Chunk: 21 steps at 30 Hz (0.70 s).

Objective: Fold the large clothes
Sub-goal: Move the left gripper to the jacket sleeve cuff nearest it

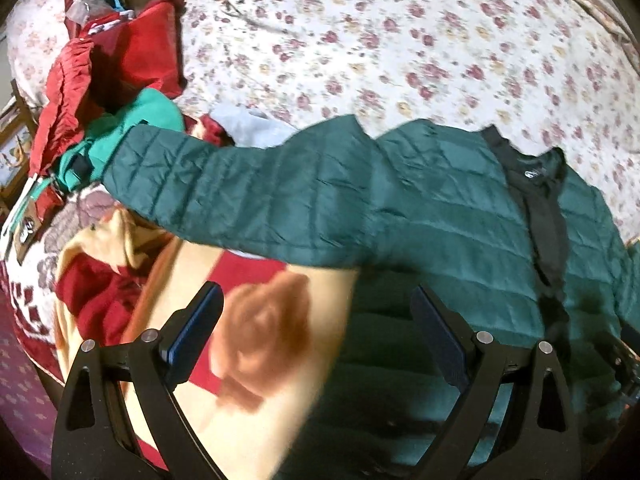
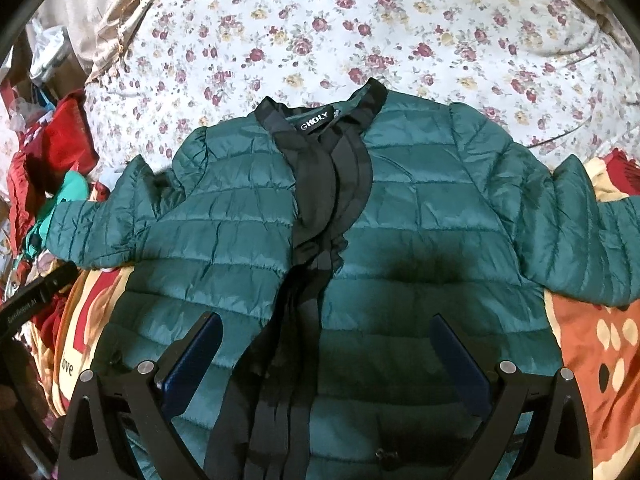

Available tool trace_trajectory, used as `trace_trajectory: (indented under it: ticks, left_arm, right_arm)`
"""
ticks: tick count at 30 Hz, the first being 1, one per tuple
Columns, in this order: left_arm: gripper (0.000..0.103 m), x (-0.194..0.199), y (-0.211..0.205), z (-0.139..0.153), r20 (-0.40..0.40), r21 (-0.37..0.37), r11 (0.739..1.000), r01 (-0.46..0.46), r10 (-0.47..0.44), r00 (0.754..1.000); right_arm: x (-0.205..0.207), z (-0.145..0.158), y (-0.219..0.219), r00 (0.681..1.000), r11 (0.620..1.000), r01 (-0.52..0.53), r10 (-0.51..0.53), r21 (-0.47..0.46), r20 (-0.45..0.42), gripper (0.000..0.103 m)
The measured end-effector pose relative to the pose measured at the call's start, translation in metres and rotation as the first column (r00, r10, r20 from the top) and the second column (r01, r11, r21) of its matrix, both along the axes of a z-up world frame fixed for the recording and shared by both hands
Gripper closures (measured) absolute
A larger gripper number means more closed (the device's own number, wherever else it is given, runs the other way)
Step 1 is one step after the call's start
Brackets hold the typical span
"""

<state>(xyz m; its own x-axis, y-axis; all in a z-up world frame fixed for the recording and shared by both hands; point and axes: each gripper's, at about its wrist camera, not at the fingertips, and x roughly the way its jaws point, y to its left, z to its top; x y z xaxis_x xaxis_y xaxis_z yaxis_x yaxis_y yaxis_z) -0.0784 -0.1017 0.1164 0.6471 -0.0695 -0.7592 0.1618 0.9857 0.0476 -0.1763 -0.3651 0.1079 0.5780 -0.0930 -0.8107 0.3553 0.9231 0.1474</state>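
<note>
A dark green quilted jacket (image 2: 400, 216) lies spread face up on the bed, black collar and front placket (image 2: 320, 184) toward the far side, both sleeves stretched outward. My right gripper (image 2: 326, 344) hovers open above the jacket's lower front, near the placket, holding nothing. In the left wrist view the jacket (image 1: 420, 216) fills the right side and its left sleeve (image 1: 192, 176) reaches out to the left. My left gripper (image 1: 318, 320) is open above the jacket's left side edge and the blanket, empty.
A floral bedsheet (image 2: 360, 32) covers the far half of the bed. A cream, red and orange blanket (image 1: 264, 360) lies under the jacket's near part. A pile of red and teal clothes (image 1: 100, 92) sits at the left. The left gripper's body (image 2: 36, 296) shows at the left edge.
</note>
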Motion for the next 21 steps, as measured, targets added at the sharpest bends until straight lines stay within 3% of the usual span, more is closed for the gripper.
trace_trajectory:
  ticks: [10, 21]
  left_arm:
    - [0.008, 0.045, 0.046, 0.001, 0.044, 0.047, 0.992, -0.118, 0.116, 0.992]
    - [0.008, 0.097, 0.110, -0.012, 0.028, 0.016, 0.966, -0.256, 0.256, 0.966]
  right_arm:
    - [0.020, -0.007, 0.003, 1.000, 1.000, -0.016, 0.016, 0.017, -0.014, 0.000]
    - [0.034, -0.019, 0.004, 0.999, 0.999, -0.026, 0.027, 0.020, -0.048, 0.000]
